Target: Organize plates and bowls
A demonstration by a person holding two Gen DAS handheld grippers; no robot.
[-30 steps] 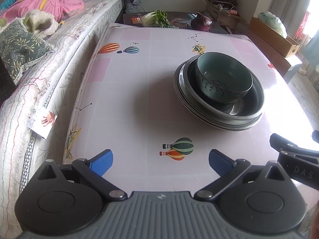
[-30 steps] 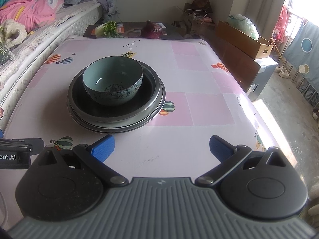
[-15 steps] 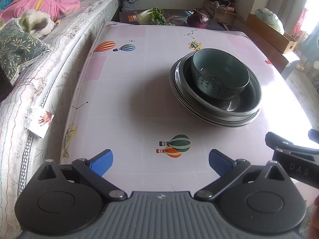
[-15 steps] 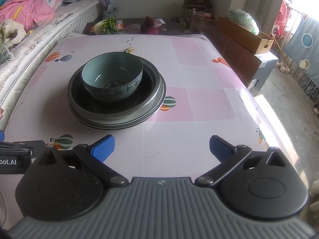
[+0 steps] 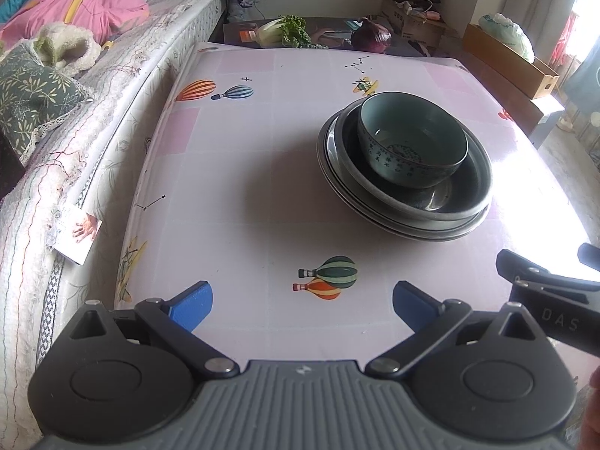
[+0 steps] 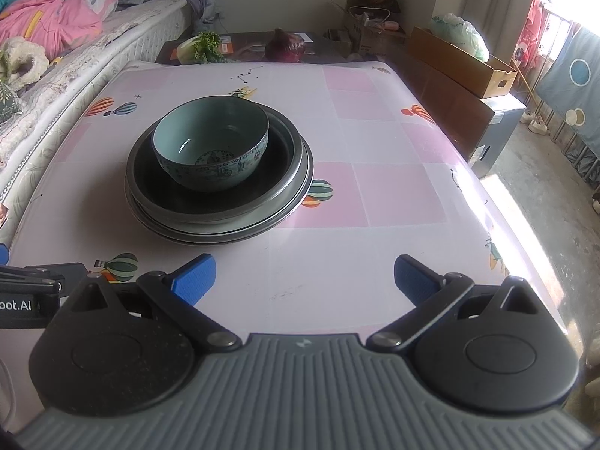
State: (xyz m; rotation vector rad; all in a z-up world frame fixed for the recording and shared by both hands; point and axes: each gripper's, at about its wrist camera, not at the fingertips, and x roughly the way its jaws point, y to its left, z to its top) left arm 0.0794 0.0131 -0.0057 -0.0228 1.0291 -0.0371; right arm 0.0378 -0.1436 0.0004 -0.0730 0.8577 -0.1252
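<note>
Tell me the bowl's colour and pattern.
Teal bowl with a dark blue patterned band outside; clearest in the right wrist view.

bowl [image 6: 210, 150]: glazed ceramic, shining glossy | plates [image 6: 221, 206]: dull metal, gleaming faintly | tablecloth [image 6: 375, 195]: smooth, reflecting light | gripper pads [image 5: 193, 305]: looking matt blue plastic

Teal patterned bowl [image 6: 210, 148], grey plates [image 6: 292, 191]

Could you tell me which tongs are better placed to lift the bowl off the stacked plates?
Slightly the right tongs: open, the bowl nearer ahead. Left tongs are open too.
</note>
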